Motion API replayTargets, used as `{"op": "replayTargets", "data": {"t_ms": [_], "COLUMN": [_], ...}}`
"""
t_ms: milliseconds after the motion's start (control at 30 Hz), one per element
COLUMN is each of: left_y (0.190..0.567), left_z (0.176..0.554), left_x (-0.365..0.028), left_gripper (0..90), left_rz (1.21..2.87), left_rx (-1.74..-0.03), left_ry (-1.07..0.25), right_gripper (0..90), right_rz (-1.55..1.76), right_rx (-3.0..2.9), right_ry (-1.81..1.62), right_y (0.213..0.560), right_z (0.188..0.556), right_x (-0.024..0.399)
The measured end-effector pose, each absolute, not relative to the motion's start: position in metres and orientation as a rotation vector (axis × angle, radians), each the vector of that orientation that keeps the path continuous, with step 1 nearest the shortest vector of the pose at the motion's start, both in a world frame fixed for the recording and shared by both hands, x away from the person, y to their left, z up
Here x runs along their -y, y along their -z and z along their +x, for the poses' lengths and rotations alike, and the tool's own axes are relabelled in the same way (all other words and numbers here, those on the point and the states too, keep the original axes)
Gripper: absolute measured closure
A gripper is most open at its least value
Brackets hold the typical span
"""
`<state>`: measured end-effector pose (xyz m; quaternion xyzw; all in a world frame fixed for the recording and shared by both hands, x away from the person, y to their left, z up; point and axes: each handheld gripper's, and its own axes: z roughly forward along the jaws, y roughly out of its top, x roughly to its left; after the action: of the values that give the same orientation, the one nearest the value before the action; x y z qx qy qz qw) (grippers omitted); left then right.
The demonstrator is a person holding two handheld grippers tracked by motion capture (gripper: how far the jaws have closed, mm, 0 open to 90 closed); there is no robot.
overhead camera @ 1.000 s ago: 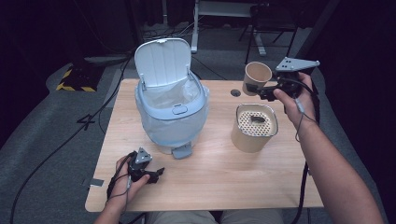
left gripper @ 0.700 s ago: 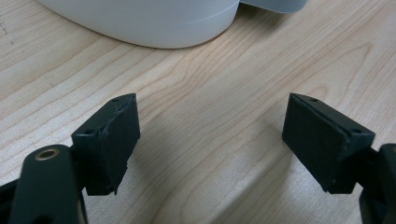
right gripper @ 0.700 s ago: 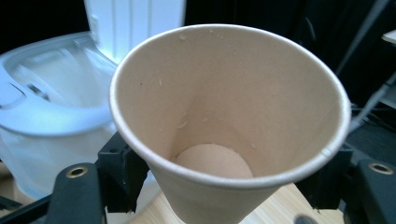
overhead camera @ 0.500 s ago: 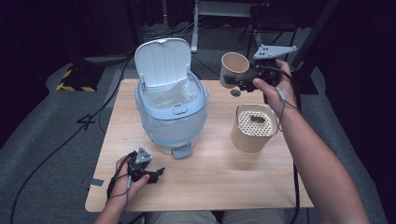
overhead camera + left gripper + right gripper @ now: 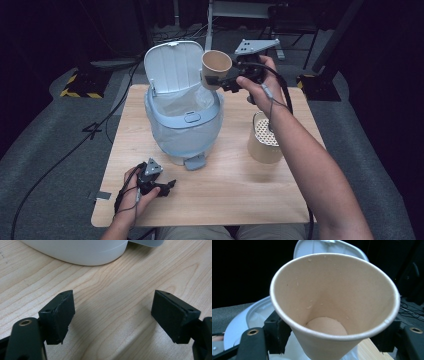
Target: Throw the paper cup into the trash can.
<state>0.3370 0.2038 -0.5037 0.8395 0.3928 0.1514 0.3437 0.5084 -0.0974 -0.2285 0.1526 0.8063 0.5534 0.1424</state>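
Paper cup (image 5: 216,68) being held over the open pedal bin (image 5: 183,117).
Right gripper (image 5: 218,81) is clamping the cup above the bin's far rim; left gripper (image 5: 169,186) is resting wide apart by the table's (image 5: 225,200) near-left edge.

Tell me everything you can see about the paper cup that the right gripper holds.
The paper cup is plain tan with a rolled rim, tapering to a round base. It looks empty apart from a few small droplets on its inner wall. The right gripper clamps its sides, holding it in the air, tilted, above the open white bin near the raised lid. Nothing else touches it.
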Motion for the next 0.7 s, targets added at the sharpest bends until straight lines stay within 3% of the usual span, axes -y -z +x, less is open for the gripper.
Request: {"op": "replayTargets", "data": {"t_ms": [700], "left_y": [0.503], "left_z": [0.337], "left_x": [-0.204], "left_gripper": [19.6], "left_rz": [2.185], "left_rx": [-1.020], "left_ry": [-0.386], "right_gripper": [28.1], "right_rz": [0.392], "right_rx": [-2.506], "right_ry": [-1.489], "right_y": [0.251], "right_z": [0.510], "right_x": [0.022]}}
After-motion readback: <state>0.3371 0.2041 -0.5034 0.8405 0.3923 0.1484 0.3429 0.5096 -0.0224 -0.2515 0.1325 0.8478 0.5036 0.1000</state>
